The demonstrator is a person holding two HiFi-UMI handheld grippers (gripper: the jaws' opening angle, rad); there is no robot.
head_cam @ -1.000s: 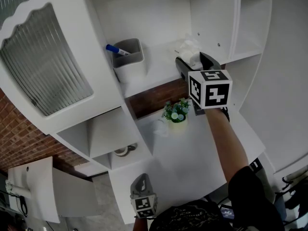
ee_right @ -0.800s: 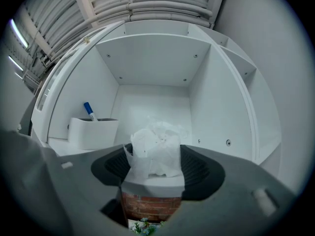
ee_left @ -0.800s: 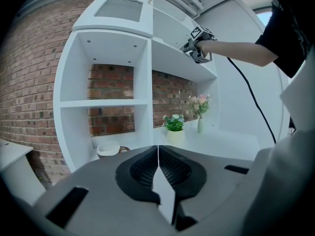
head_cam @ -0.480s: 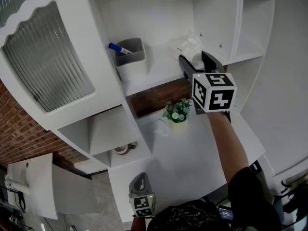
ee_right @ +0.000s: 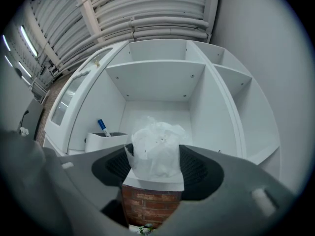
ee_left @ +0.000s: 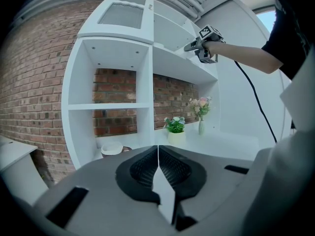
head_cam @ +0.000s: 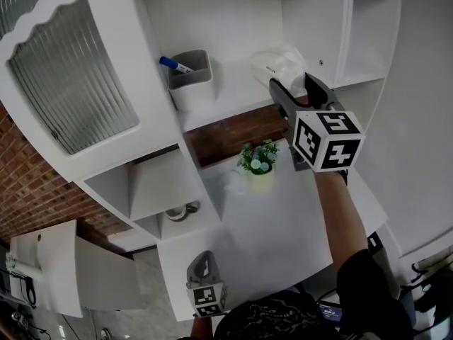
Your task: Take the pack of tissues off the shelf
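R gripper (ee_right: 155,165) is up at the top shelf (head_cam: 233,115) with its jaws clamped on the pack of tissues (ee_right: 153,154), pads pressing both sides of the soft white wrapper. The pack sits at the shelf's front edge, in the bay right of the grey pen cup (head_cam: 190,82) and its blue marker (head_cam: 173,65). Can't tell if its underside is clear of the board yet.

L gripper (ee_left: 157,167) hangs low by the person's body, jaws pressed together on nothing, well apart from the action.

Looks like the pull-out is under way, not done. Here's the worry: that wrapper is squashy, so the hold may be on plastic and air rather than the stack inside. A quick tug and it could slide out. If it drags on the shelf lip, it may twist in the jaws. Drop it and it lands by the little potted plant (head_cam: 258,163) on the counter (head_cam: 283,225) below, prob knocking it over. The upright divider (head_cam: 345,34) is also close on the R, so a wide swing clips it.
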